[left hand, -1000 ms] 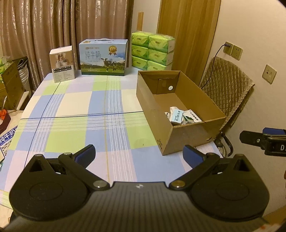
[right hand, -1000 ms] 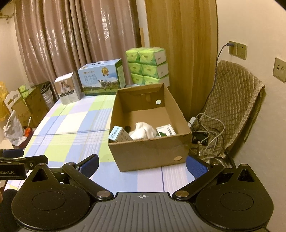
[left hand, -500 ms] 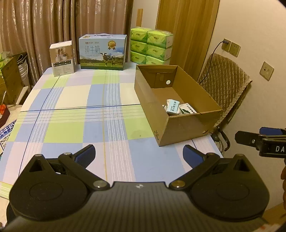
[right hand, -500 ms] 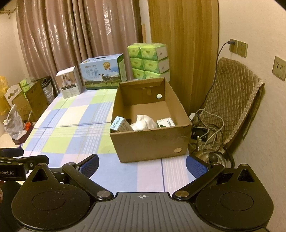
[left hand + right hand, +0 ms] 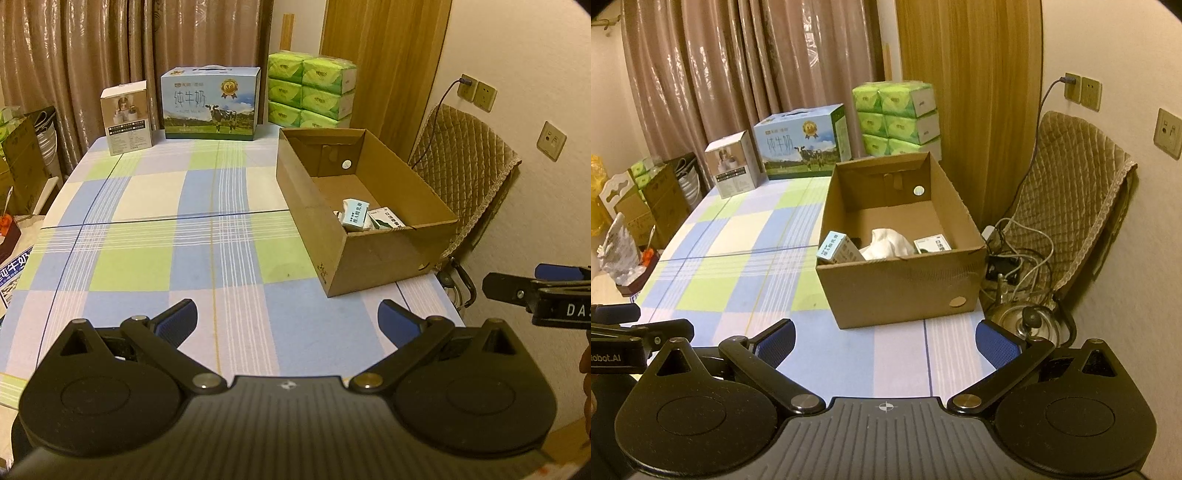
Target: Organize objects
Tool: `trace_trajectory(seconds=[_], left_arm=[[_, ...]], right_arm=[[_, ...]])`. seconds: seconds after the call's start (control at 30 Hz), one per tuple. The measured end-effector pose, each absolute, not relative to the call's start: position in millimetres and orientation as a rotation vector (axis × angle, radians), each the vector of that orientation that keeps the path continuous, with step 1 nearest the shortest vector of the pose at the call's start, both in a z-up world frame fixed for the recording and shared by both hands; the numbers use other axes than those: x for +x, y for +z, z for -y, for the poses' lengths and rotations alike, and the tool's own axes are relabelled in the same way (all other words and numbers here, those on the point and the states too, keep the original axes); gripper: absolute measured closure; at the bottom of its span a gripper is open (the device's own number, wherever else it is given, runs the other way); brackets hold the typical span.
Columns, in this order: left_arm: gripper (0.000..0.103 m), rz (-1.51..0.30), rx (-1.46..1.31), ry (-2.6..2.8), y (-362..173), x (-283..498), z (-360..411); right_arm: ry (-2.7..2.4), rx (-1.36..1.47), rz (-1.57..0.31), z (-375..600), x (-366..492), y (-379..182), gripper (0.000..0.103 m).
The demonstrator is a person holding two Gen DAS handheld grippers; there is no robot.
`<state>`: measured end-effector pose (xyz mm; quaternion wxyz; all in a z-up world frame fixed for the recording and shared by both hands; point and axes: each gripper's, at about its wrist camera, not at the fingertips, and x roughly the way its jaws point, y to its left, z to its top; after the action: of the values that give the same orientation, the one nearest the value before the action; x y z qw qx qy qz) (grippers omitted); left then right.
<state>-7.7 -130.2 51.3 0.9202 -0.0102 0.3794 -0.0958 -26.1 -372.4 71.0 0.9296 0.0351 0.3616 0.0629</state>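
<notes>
An open cardboard box (image 5: 373, 258) (image 5: 897, 291) stands at the right side of the checked tablecloth (image 5: 166, 236). Inside lie a light blue small carton (image 5: 355, 216) (image 5: 839, 251), a white and green small box (image 5: 386, 218) (image 5: 932, 245) and a crumpled white cloth (image 5: 888, 242). My left gripper (image 5: 287, 318) is open and empty above the table's near edge, left of the box. My right gripper (image 5: 884, 338) is open and empty in front of the box; it also shows in the left wrist view (image 5: 532, 290).
At the table's far end stand a blue milk carton case (image 5: 210, 103), a small white product box (image 5: 127, 116) and stacked green tissue packs (image 5: 312, 94). A quilted chair (image 5: 1071, 192), cables and a metal kettle (image 5: 1027, 317) are right of the table. Cartons stand on the floor at left.
Both grippers have drawn back from the box and risen a little, so the box looks smaller and farther. Both stay open and empty. Nothing in the box has moved.
</notes>
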Motion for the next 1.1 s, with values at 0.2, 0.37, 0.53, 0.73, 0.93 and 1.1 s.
trace_trajectory(seconds=[0.2,0.37,0.53,0.73,0.93,1.1], left_arm=[[0.001,-0.783,-0.025,-0.199,50.8,-8.0,130.6],[0.001,-0.785,-0.025,-0.197,50.1,-7.6,131.2],[0.001,-0.787,-0.025,-0.196,48.8,-7.3,131.6],[0.001,-0.789,-0.026,-0.197,47.3,-7.0,132.2],[0.001,-0.79,-0.025,-0.197,46.5,-7.0,133.4],[0.001,-0.791,-0.025,-0.198,45.7,-6.9,133.7]], right_arm=[[0.127,0.074,-0.741,373.8,-24.9,70.7,0.002],[0.127,0.074,-0.741,373.8,-25.1,70.4,0.002],[0.125,0.074,-0.745,374.1,-25.1,69.5,0.002],[0.124,0.074,-0.747,373.6,-25.1,69.1,0.002],[0.124,0.072,-0.748,373.3,-25.1,68.7,0.002],[0.124,0.069,-0.749,372.6,-25.6,66.8,0.002]])
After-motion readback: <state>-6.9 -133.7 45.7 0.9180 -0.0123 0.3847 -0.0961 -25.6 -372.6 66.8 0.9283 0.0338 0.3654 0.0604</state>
